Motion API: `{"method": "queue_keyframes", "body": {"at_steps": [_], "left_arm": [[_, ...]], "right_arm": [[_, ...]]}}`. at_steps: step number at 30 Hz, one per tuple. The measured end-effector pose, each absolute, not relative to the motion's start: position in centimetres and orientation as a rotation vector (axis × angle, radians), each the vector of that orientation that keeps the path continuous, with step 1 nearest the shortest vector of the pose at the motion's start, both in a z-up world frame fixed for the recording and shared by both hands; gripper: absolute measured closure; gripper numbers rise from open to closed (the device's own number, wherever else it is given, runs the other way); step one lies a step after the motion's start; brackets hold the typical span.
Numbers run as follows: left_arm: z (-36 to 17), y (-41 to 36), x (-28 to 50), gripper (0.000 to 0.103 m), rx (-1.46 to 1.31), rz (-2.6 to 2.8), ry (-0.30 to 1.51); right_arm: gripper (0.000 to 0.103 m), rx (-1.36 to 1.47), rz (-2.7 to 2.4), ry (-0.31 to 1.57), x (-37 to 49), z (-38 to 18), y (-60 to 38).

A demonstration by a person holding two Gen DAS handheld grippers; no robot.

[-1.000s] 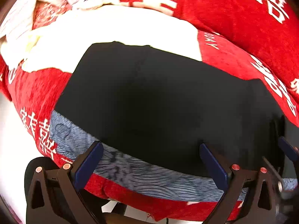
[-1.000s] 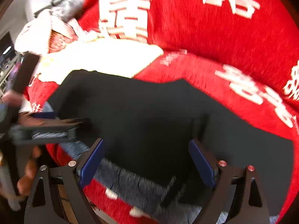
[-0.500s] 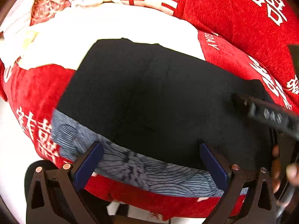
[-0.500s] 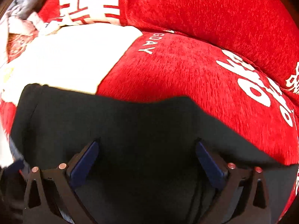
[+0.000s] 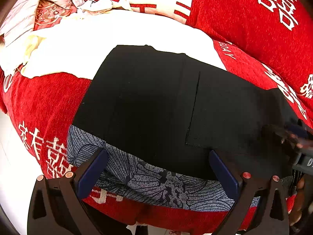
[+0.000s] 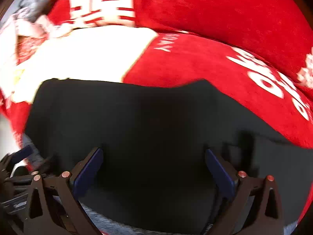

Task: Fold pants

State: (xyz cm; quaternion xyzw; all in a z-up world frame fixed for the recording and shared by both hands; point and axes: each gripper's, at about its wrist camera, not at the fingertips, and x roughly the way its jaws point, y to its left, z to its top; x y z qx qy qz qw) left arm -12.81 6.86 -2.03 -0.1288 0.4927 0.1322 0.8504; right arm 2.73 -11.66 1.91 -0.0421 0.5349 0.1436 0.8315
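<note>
**Fold pants: both grippers open, lining up for a grab**

Black pants spread flat across the red blanket, far edge lapping onto a white cloth. Near edge sits on a grey-blue patterned cloth that peeks out along the front. A seam or pocket line runs down the middle of the pants in the left view.

Left gripper hanging over that near edge, fingers spread wide, nothing between them but air, pads not pressing on anything. Right gripper same deal further along the pants, over plain black fabric, jaws just finished opening out to full width with nothing caught in them. Right view is a bit smeary, so hard to say how close the tips are to the cloth.

Looks like the approach step of a fold: nothing lifted yet, pants still a single flat layer as far as can be told.

Next move probably calls for dropping both onto the near edge and pinching only the black layer, not the patterned cloth underneath. Easy to snag both, since they lie right on top of each other. Then up and over toward the far edge, keeping both hands level.
</note>
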Motion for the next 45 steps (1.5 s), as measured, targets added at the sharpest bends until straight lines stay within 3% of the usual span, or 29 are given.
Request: {"method": "queue_keyframes", "body": {"at_steps": [5,18,19,20,24,26,28,36,45], "left_arm": [[-2.0,6.9,-13.1,0.0,-0.27,0.276,1.029],[-0.8,7.3,-15.3,0.0,-0.257,0.185,0.987],[-0.6,7.5,-15.5,0.0,-0.263,0.177,0.979],[-0.3,7.9,-15.8,0.0,-0.279,0.158,0.968],[0.2,9.4,-16.4,0.0,-0.331,0.135,0.945],[0.5,10.5,-16.6,0.0,-0.361,0.107,0.932],[1.1,11.3,-16.7,0.0,-0.36,0.076,0.915],[2.9,16.3,-15.2,0.0,-0.294,-0.258,0.837],[-0.5,13.9,-8.8,0.0,-0.255,-0.524,1.018]], "right_arm": [[0.0,-0.199,0.511,1.042,5.0,3.7,-6.7],[0.001,-0.496,1.061,1.226,11.2,-0.4,5.2],[0.006,-0.511,1.095,1.243,11.1,-0.7,5.6],[0.019,-0.515,1.145,1.281,11.2,-1.1,6.1],[0.036,-0.554,1.19,1.28,11.2,-0.3,6.5],[0.06,-0.587,1.196,1.24,10.9,0.7,5.9],[0.072,-0.587,1.197,1.218,10.8,1.5,5.4],[0.081,-0.647,1.242,0.996,6.9,6.0,4.0],[0.082,-0.633,1.231,0.957,5.7,6.7,3.6]]}}
